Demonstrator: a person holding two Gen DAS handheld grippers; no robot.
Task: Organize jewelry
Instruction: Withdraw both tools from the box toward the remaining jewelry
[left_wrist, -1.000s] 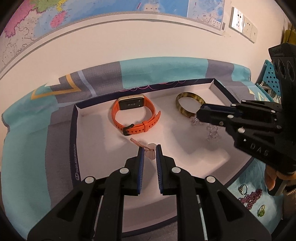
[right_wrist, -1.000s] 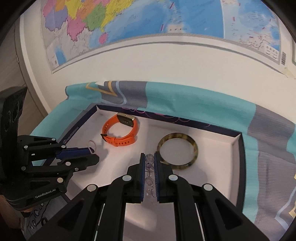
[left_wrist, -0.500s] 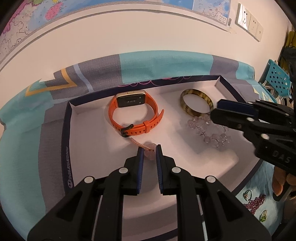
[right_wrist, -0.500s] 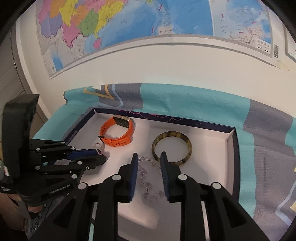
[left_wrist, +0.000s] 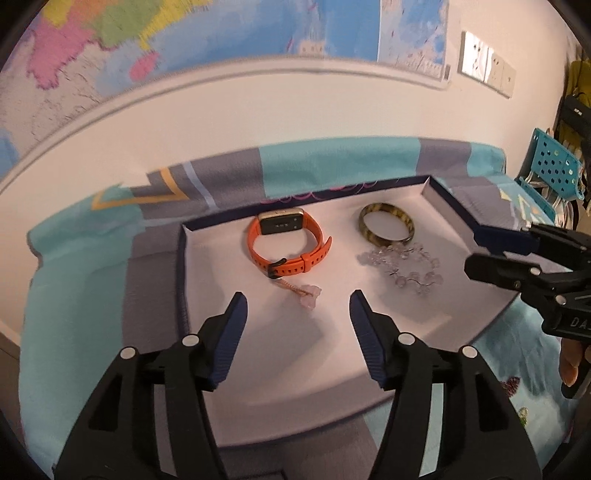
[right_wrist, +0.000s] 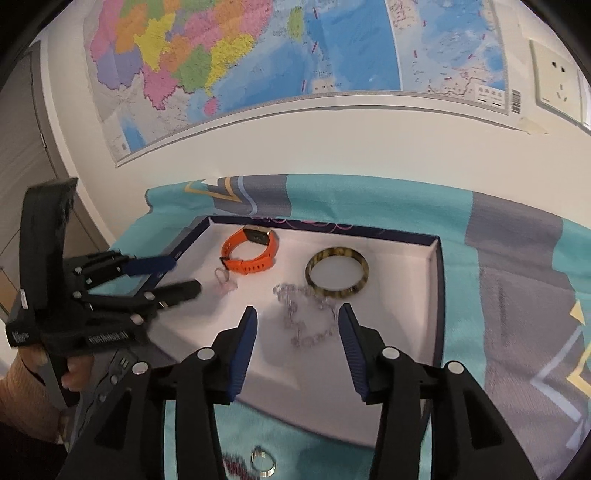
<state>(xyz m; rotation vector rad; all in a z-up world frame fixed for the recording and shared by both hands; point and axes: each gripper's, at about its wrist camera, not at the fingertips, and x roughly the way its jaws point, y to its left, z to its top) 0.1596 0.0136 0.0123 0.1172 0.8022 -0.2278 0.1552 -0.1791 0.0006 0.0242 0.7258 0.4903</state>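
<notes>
Only right view shows ring (right_wrist: 263, 463) (off tray (right_wrist: 437, 302)).

Shallow white tray (left_wrist: 229, 354) with dark navy rim, filling mid-frame in both views, resting on the patterned cloth. Orange watch (left_wrist: 286, 243) at upper centre of the left-wrist view, strap buckled into a loop, standing on edge, dark face with gold bezel toward the tray's far wall. Just below it, small pink charm (left_wrist: 309, 295) on a short rose-gold chain, lying flat, chain end close to the buckle. Mottled amber-brown bangle (right_wrist: 337, 272) right of centre in the right-wrist view, flat. Clear crystal bead bracelet (right_wrist: 306, 317) below and left of it, loosely sprawled, one end touching the bangle.
</notes>
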